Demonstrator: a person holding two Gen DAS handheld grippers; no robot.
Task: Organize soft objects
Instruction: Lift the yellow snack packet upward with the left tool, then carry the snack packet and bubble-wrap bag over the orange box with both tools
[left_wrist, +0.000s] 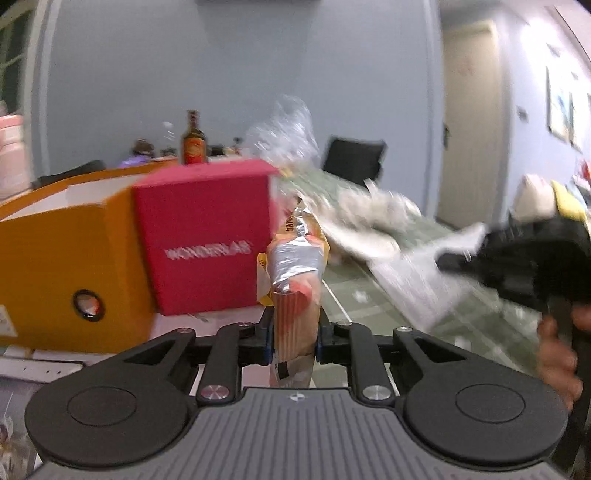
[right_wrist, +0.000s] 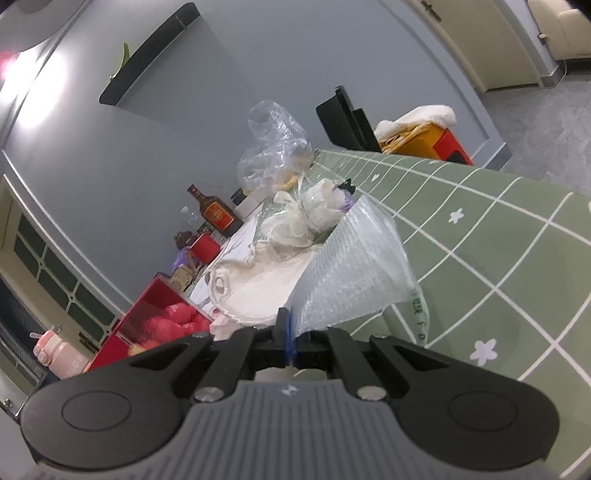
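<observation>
Gripping a crumpled snack packet (left_wrist: 295, 295), the left claw (left_wrist: 294, 334) is seen low in the centre of the left wrist view with its jaws narrowly apart and pressed on the packet's lower end. The packet's long axis runs upward in the frame, away from the claw, and its foil top rises toward the centre of the picture. A red box (left_wrist: 207, 243) is placed directly left of the packet's upper part, close beside it, with an orange box (left_wrist: 70, 266) further left. Whether packet and red box touch cannot be told, as the frame is blurred.

In the right wrist view the right claw (right_wrist: 291, 341) is fully closed on the lower corner of a bubble-wrap bag (right_wrist: 354, 269), which fans upward and rightward from the jaws above the green checked table (right_wrist: 498, 229). An open red box (right_wrist: 147, 325) holding pink soft items is seen at lower left of that frame, left of the right claw. A white cloth pile (right_wrist: 266, 273) and a clear plastic bag (right_wrist: 273, 144) lie beyond, up the centre.

The left claw is judged nearer the red box, so a leftward shift of the packet over the box opening is probably required.
</observation>
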